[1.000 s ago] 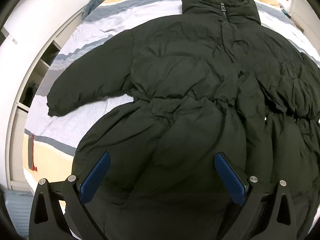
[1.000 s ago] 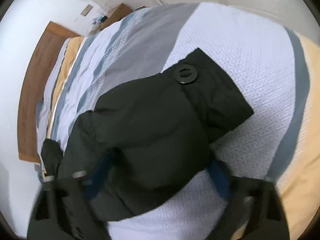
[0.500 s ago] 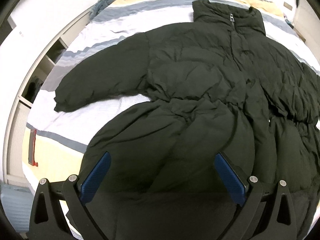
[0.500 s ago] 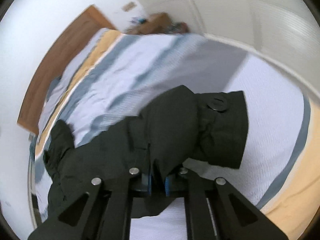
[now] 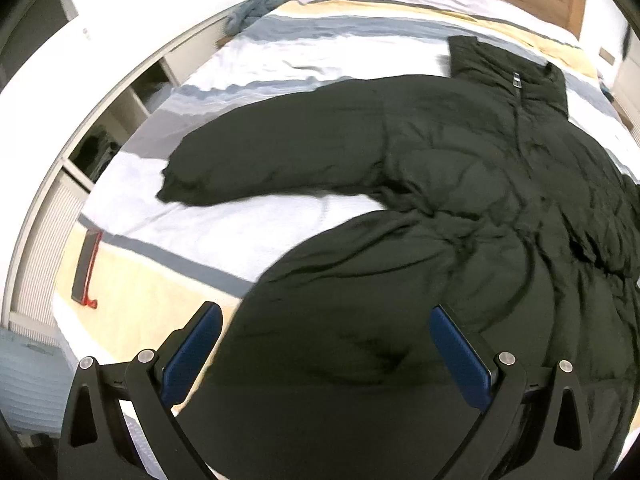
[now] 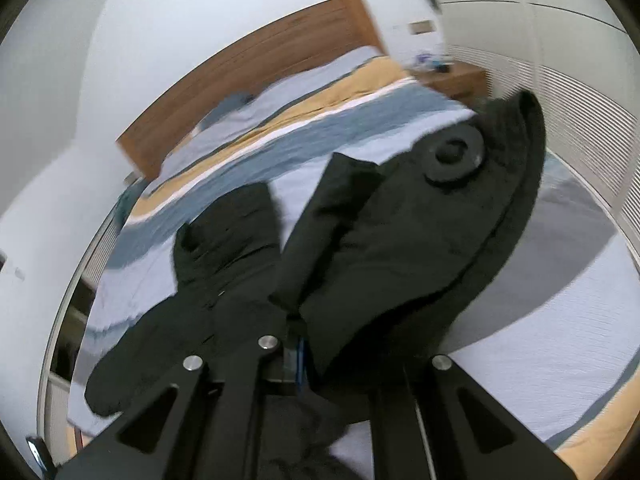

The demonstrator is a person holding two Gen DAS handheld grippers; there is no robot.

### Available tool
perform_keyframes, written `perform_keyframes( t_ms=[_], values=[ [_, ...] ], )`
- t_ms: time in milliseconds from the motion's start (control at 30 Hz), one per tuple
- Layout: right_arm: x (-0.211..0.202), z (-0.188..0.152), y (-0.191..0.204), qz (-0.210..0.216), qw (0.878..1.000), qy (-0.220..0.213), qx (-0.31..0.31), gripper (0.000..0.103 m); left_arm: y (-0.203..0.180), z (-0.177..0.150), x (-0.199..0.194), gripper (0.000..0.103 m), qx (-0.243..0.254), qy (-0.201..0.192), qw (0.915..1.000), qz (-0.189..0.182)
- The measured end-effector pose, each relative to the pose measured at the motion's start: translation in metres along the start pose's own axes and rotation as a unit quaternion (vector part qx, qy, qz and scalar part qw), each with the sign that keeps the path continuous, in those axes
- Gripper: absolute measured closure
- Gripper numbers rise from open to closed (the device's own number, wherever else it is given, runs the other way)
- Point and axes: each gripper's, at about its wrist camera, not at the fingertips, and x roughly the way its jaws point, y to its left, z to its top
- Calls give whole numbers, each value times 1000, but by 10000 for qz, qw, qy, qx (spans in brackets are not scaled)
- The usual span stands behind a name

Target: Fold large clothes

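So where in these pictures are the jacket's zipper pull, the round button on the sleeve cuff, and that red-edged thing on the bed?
zipper pull [image 5: 516, 79]: left wrist view, on the metal tab.
round button [image 6: 455, 153]: right wrist view, on its centre.
red-edged thing [image 5: 85, 266]: left wrist view, on its dark body.

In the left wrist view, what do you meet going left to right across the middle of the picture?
Open shelf unit → sleeve cuff → outstretched sleeve → jacket zipper line

Black puffer jacket [image 5: 460, 200] lies front-up on my bed, zipped, collar toward the headboard, one sleeve [image 5: 280, 160] spread flat. Other sleeve [image 6: 420, 240] lifted off the bedding (round cuff button showing), bunched in my right jaws.
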Motion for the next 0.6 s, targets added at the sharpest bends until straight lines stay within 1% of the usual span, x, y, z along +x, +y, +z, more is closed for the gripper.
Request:
perform_keyframes(
  t_ms=[100, 133, 200, 333, 467, 600],
  values=[
    [10, -16, 32, 144, 9993, 212, -289, 95, 18, -3, -1, 1, -100, -2, 9999, 54],
    [16, -24, 49, 215, 9982, 334, -455, 95, 24, -4, -1, 1, -131, -5, 9999, 72],
    [24, -39, 69, 338, 9959, 512, -659, 95, 32, -6, -2, 1, -182, -5, 9998, 88],
    [42, -68, 100, 505, 9896, 904, -994, 95, 45, -9, -1, 1, -237, -3, 9997, 109],
    [61, -106, 130, 663, 9795, 1338, -1355, 95, 55, -14, 0, 1, -295, 10, 9995, 128],
    [77, -139, 146, 705, 9683, 1717, -1670, 95, 59, -18, -1, 1, -309, 23, 9994, 146]
  ],
)
